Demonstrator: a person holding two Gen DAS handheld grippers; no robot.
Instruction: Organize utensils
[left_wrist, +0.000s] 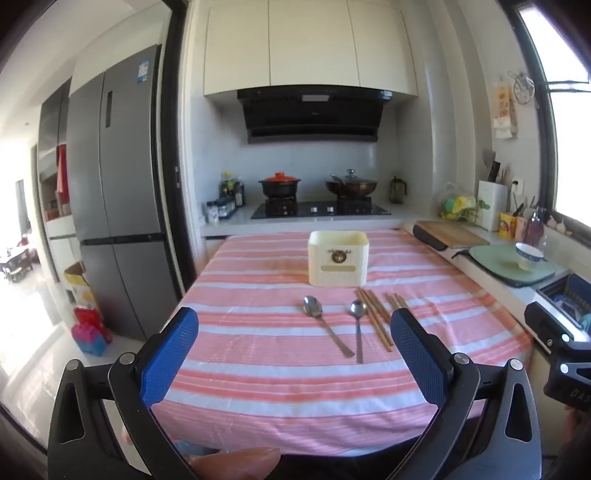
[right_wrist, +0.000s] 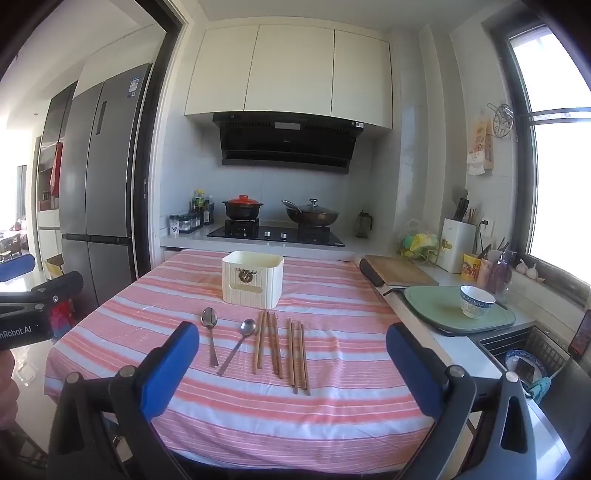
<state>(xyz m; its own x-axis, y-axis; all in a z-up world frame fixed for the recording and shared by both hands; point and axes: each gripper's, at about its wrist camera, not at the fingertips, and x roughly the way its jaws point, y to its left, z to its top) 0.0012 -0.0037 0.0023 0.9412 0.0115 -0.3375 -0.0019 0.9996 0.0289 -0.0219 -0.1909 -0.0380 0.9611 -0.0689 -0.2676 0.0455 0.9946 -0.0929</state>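
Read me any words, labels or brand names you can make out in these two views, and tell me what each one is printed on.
"nRobot.AI", start cut off by the frame edge: on the left gripper body, seen from the right wrist view.
"DAS", partial: on the right gripper body, seen from the left wrist view.
Blue sticker on the fridge: too small to read.
Range hood logo and label: blurred.
Yellow cup print: unreadable.

Spoons (right_wrist: 209, 318) were noted as glossy metal, chopsticks (right_wrist: 275, 347) as matt wood, the holder (right_wrist: 252, 279) as ribbed cream plastic, the surface (right_wrist: 332, 406) as striped woven cloth.
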